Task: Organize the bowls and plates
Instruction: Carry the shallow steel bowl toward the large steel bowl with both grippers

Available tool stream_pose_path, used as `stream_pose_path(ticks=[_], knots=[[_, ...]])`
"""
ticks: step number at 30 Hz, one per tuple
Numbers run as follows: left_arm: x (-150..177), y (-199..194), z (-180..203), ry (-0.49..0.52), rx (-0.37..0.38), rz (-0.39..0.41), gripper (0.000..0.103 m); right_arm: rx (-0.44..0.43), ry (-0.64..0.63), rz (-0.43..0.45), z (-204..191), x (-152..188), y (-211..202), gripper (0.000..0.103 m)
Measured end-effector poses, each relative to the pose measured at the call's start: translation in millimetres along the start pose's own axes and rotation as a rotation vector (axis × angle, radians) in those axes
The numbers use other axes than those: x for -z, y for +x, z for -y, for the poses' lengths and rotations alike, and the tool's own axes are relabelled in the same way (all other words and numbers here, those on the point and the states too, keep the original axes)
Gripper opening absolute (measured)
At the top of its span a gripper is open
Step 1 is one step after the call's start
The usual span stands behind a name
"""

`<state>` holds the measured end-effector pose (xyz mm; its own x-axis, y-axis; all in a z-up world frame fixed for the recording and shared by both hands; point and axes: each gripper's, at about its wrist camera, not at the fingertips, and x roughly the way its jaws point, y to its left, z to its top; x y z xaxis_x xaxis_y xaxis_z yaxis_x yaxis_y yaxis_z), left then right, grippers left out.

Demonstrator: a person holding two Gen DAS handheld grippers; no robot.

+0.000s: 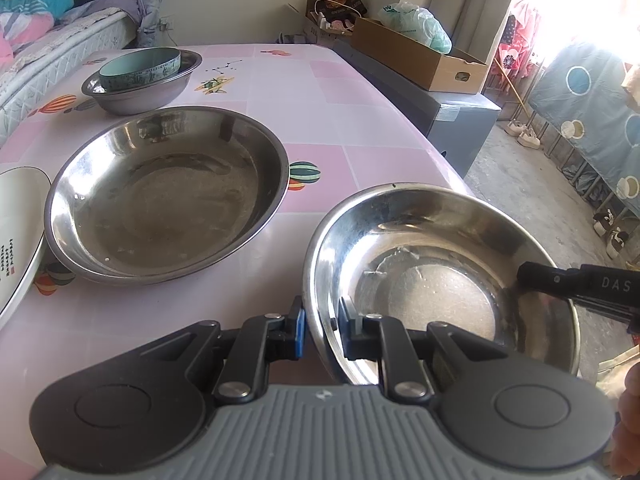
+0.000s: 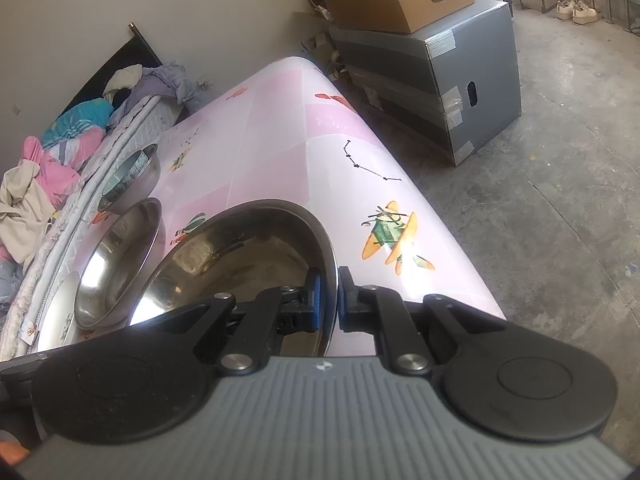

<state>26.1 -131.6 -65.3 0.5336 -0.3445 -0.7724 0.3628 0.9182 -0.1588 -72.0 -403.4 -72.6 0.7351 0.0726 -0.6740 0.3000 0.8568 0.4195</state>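
Note:
A steel bowl (image 1: 432,280) sits low at the table's near right corner, held from both sides. My left gripper (image 1: 322,330) is shut on its near left rim, one pad inside and one outside. My right gripper (image 1: 528,284) clamps the opposite rim. In the right wrist view that gripper (image 2: 330,300) is shut on the bowl's (image 2: 248,256) edge. A larger steel bowl (image 1: 168,196) rests empty to the left. Further back, a small steel bowl (image 1: 136,96) holds a teal bowl (image 1: 140,66). A white plate (image 1: 20,232) shows at the left edge.
The table wears a pink patterned cloth (image 1: 320,120). Its right edge drops to a concrete floor (image 2: 540,220). A grey box (image 2: 460,80) with a cardboard tray (image 2: 400,4) stands beyond the far corner. A bed with piled clothes (image 2: 48,168) runs along the left side.

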Motion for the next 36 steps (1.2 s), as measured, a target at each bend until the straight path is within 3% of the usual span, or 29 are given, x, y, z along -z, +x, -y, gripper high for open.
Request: stream_pose_path(ticks=[36], knots=[[1.1,-15.5,2.9,0.012,0.011,0.053,0.016,0.000,-0.012,0.028,-3.7,-1.9,-12.8,0.009]])
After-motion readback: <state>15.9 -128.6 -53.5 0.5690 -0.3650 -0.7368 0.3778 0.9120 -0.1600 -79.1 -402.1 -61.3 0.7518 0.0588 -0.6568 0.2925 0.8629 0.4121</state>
